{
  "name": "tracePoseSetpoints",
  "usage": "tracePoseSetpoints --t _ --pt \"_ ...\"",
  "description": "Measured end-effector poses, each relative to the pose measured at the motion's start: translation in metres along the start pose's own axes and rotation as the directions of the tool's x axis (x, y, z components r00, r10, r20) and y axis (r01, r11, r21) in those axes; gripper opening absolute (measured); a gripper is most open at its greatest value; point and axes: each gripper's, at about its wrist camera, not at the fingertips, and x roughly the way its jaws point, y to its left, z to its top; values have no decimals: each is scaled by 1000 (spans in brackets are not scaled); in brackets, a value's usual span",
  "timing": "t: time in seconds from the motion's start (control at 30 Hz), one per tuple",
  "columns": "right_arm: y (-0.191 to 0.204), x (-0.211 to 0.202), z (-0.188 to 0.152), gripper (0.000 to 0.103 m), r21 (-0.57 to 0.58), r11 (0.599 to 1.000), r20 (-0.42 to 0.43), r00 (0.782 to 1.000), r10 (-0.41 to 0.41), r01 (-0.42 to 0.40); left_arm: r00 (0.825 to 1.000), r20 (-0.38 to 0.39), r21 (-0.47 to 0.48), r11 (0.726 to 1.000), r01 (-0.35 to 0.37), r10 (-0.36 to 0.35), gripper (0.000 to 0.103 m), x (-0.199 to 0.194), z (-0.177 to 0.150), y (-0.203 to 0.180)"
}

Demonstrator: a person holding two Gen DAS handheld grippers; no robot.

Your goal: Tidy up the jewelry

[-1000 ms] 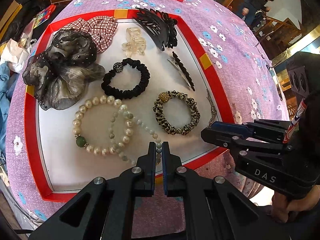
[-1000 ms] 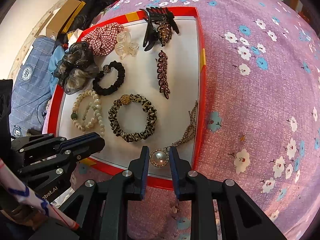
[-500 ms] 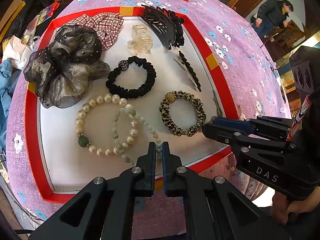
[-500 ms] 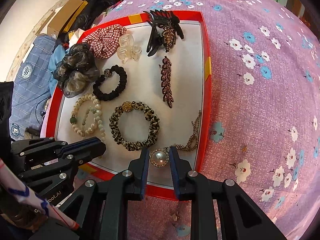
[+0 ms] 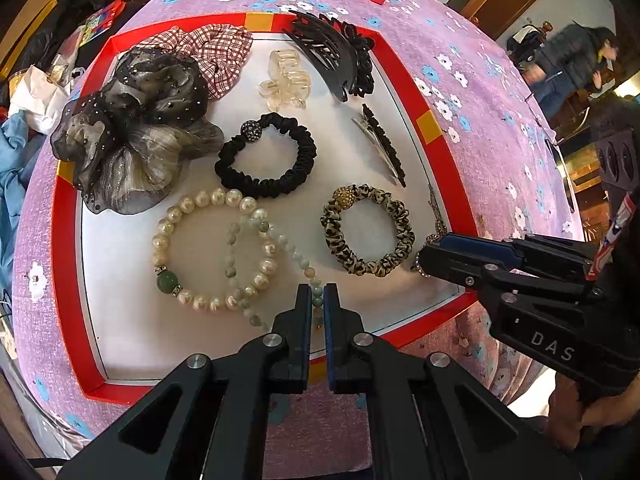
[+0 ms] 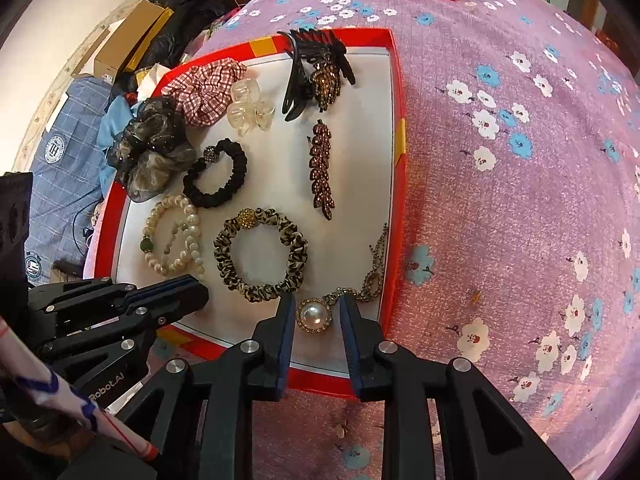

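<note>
Reaching in low over the near rim of the red tray [image 5: 64,248], side by side, fingers pointed away and slightly downward. Clamped almost shut at the left gripper [image 5: 318,294] on the tail of the jade bead strand [image 5: 296,258], with beads showing in the slit. Set around the pearl pendant [image 6: 314,316] at the right gripper [image 6: 318,314], apparently pinching its rim, though contact at the right-hand pad is too fine to confirm. Pushed further in over the white floor than a second ago: pendant then above the red rim, now well inside, gold chain [image 6: 374,276] bunched by the right wall rather than stretched along it. Probably means a necklace nearly placed, with release next. Less settled for the strand, draped across the pearl bracelet [image 5: 160,240] and likely needing separation. Beyond, lying apart: leopard scrunchie [image 5: 400,216], black scrunchie [image 5: 304,160], rhinestone barrette [image 6: 322,168], clear claw clip [image 5: 286,80], and black claw clip [image 5: 332,52] at the far rim.
</note>
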Motion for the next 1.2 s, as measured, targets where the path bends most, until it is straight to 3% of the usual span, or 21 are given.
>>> tracePoseSetpoints --t 0.1,0.3,0.57,0.83,0.93,1.03,1.07,1.2 --pt "-3 -9 0 39 3 1000 24 1000 -6 6 1000 11 -10 1000 0 0 5 -3 1 1" --pt "-10 -24 -2 39 23 999 58 998 21 -23 1000 24 -45 999 2 0 13 -11 0 8" --pt "-39 -45 -4 42 112 993 101 995 13 -25 998 61 -80 997 -3 8 16 -31 -2 20" --pt "-65 -51 -10 45 189 982 91 996 -15 -3 991 110 -169 984 -59 78 29 -56 -13 51" --pt "-70 -50 -12 46 210 977 82 996 -39 21 984 130 -213 973 -94 123 40 -64 -19 62" --pt "-70 -52 -14 50 201 979 79 995 -57 40 963 166 -262 951 -166 214 48 -76 -27 71" --pt "-70 -53 -14 51 195 980 80 995 -62 46 952 170 -272 941 -202 254 55 -79 -28 71" --pt "-63 -59 -14 61 149 987 100 991 -83 68 896 213 -322 894 -312 390 63 -97 -36 73"
